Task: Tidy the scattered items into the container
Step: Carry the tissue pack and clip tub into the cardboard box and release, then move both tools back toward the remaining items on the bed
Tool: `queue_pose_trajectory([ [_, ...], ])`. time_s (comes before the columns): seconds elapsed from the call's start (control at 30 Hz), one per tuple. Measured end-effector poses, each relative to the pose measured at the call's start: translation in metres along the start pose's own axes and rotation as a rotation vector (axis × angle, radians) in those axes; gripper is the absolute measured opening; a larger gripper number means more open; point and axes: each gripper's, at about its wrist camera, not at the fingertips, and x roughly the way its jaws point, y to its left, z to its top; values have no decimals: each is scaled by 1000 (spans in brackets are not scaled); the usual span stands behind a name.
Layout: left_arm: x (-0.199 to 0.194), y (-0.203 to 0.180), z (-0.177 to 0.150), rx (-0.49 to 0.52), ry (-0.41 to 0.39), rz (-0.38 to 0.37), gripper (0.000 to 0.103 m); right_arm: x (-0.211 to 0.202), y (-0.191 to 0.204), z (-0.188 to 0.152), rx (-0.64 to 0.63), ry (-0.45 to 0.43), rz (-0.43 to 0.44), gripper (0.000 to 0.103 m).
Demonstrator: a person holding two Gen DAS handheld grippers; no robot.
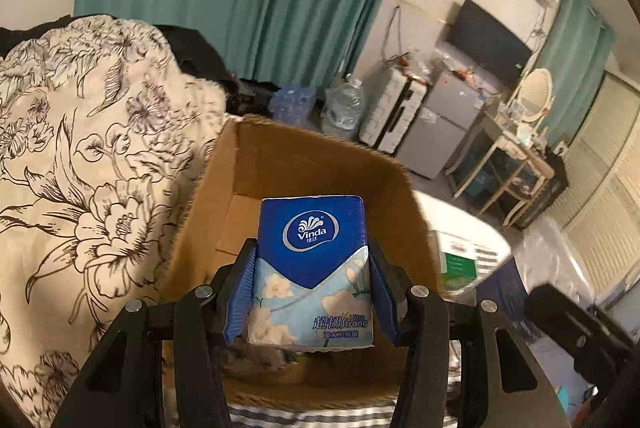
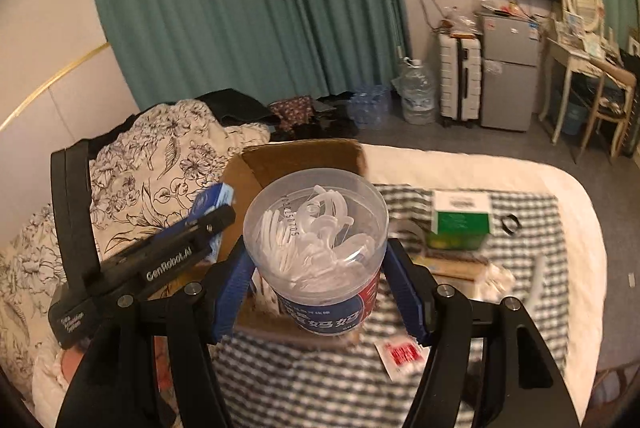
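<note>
Checked bedding under you, box dead ahead. Your left gripper pinches the tissue pack over its opening; lower before letting go. Right gripper clamps the tub, probably just short of the rim; bring it forward.

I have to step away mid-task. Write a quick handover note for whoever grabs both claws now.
Left claw: shut on the Vinda tissue pack, held over the open cardboard box.
Right claw: shut on the clear floss-pick tub, at the box's near edge.
Neither item is released yet.
Left on the checked blanket: green box, red sachet, black ring.
</note>
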Motion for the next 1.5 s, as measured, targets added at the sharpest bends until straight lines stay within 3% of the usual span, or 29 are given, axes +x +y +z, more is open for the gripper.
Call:
queue_pose_trajectory([
  [0.17,14,7,-2,-17,33,-21,54,41,13,5,17,21,41,65],
  [0.23,16,8,-2,-13,35,-16,60,52,12,6,45,23,52,65],
  [0.3,17,9,-2,-23,37,-3,90,58,9,5,81,21,53,69],
  [0.33,16,10,-2,-35,31,8,92,57,8,7,90,15,47,72],
  [0.5,10,8,-4,-48,16,16,94,34,-7,14,96,-31,-3,73],
  [0.67,2,-12,-22,-1,49,9,94,-9,-37,9,87,-52,-89,75],
  [0.8,-22,-46,-45,90,19,-13,99,-51,-72,-17,100,-40,-177,76],
  [1.03,-45,-99,-98,211,15,-56,103,-93,-126,-71,161,16,-251,77],
  [1.27,-24,-131,-152,295,128,-8,103,-79,-156,-98,194,112,-232,77],
  [1.5,14,-144,-189,340,240,37,103,-35,-158,-111,110,240,-203,77],
])
